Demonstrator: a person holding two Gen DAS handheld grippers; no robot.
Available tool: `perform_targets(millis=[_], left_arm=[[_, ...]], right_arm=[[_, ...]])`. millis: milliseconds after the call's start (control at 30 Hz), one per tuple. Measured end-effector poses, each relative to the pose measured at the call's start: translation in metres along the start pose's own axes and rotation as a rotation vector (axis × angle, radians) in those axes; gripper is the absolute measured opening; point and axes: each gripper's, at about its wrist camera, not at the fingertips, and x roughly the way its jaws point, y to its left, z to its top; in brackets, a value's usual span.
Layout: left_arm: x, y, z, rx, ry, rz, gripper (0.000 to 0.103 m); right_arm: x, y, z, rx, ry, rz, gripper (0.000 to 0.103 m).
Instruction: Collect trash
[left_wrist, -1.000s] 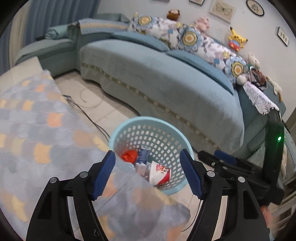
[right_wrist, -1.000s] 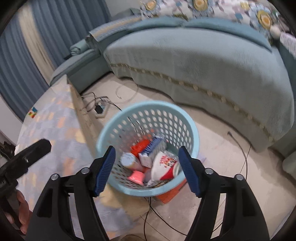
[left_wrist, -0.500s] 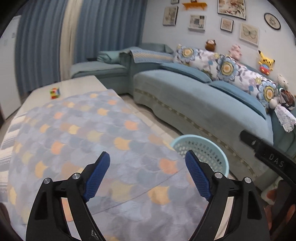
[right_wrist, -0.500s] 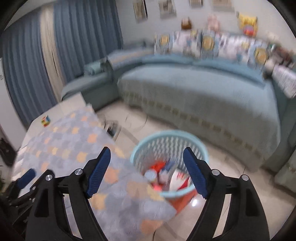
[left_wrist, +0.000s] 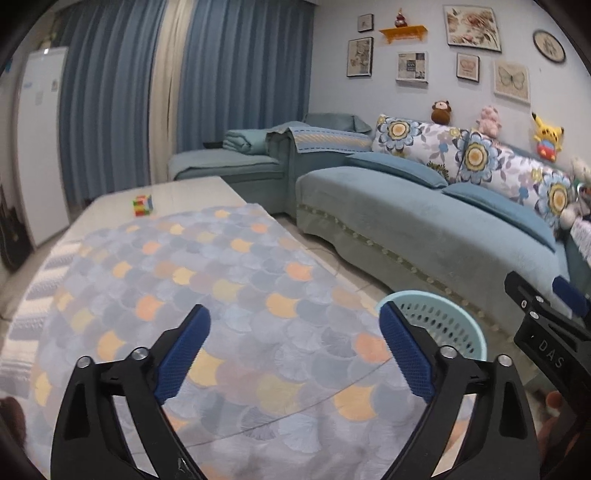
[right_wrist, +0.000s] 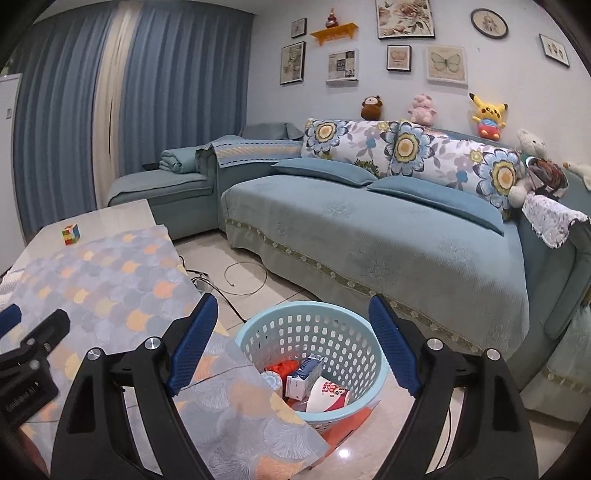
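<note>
Both views now lifted off the basket (right_wrist: 312, 354) — pale-blue, perforated, trash-filled — each hand-held gripper (right_wrist: 291, 332) spread, empty.

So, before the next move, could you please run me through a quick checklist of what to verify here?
1. Left gripper empty: ok, open with nothing between the fingers.
2. Right gripper empty: ok, open, holding nothing.
3. Basket upright and reachable: ok, it stands on the floor beside the table corner.
4. Trash contained: ok, a small carton and a red-and-white cup lie inside the basket.
5. Trash left on the tablecloth: none visible, ok; only a puzzle cube sits on the bare far end.
6. Trash elsewhere on the floor: cannot tell, much is hidden.
</note>
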Motion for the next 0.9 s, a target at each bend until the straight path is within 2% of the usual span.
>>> perform_targets(millis=[200, 600, 900], left_arm=[[0.000, -0.009, -0.002, 0.049, -0.009, 0.024, 0.091], [0.005, 0.007, 0.001, -0.027, 0.010, 0.006, 0.091], [0.006, 0.007, 0.000, -0.025, 0.015, 0.011, 0.093]], right_arm=[[0.003, -0.003, -0.002, 0.025, 0.021, -0.001, 0.079], [0.012, -0.009, -0.005, 0.037, 0.052, 0.014, 0.080], [0.015, -0.008, -0.005, 0.030, 0.064, 0.021, 0.079]])
